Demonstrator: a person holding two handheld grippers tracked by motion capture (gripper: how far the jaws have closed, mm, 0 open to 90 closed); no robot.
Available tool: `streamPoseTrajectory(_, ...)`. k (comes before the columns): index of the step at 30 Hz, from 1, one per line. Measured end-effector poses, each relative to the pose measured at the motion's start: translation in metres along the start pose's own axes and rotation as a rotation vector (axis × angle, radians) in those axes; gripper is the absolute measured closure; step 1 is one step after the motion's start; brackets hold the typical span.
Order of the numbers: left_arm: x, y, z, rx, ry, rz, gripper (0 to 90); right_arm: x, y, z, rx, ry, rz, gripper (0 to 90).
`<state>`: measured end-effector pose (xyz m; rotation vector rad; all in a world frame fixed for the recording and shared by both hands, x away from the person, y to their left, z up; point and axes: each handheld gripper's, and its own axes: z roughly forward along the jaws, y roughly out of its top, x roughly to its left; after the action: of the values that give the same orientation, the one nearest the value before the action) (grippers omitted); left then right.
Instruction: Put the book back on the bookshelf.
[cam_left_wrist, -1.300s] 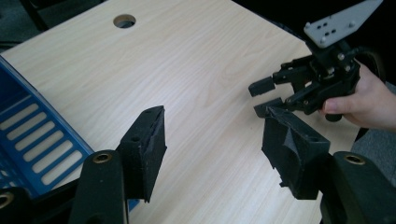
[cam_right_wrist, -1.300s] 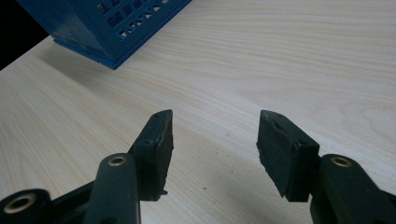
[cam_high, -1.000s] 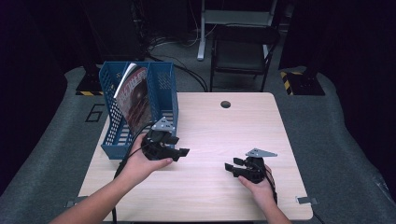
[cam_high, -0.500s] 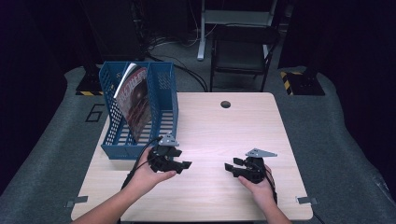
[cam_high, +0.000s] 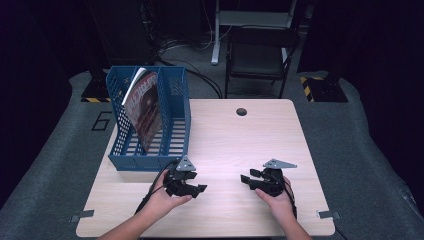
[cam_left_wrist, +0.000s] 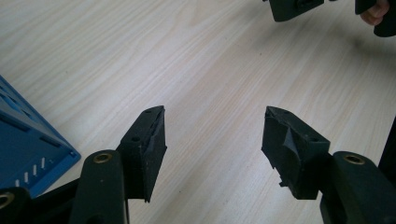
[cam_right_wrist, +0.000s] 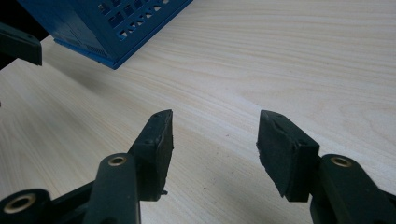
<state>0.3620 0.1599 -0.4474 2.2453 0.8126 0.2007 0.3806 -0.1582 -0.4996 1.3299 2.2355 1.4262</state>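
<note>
From above, a magazine (cam_high: 145, 107) stands tilted inside the blue file rack (cam_high: 150, 155) at the counter's (cam_high: 225, 135) left edge. The gripper views show bare wood between parted jaws. Left gripper (cam_high: 196, 190) and right gripper (cam_high: 248, 177) rest low near the front edge, empty, pointing toward each other.
</note>
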Motion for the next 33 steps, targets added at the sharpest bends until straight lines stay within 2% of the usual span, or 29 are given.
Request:
streamPoseTrajectory(2,-0.001,-0.004,0.003,-0.002,-0.004,-0.012,39.6,0.000,0.000,0.000,0.000,0.000,-0.001,45.4)
streamPoseTrajectory(12,0.004,-0.021,0.011,-0.005,-0.010,-0.013,39.6,0.000,0.000,0.000,0.000,-0.001,-0.002,45.4)
streamPoseTrajectory(19,0.012,-0.030,0.013,-0.028,-0.016,-0.039,39.6,0.001,0.000,0.001,0.002,0.000,-0.002,45.4)
streamPoseTrajectory(25,0.018,-0.035,0.016,-0.035,-0.012,-0.064,39.6,0.001,0.000,0.001,0.002,0.000,-0.002,45.4)
streamPoseTrajectory(28,0.020,-0.038,0.016,-0.040,0.016,-0.060,39.6,0.001,0.000,0.001,0.006,0.004,-0.007,45.4)
streamPoseTrajectory(33,0.022,-0.041,0.017,-0.045,0.011,-0.081,39.6,0.001,0.000,0.001,0.002,0.005,-0.005,45.4)
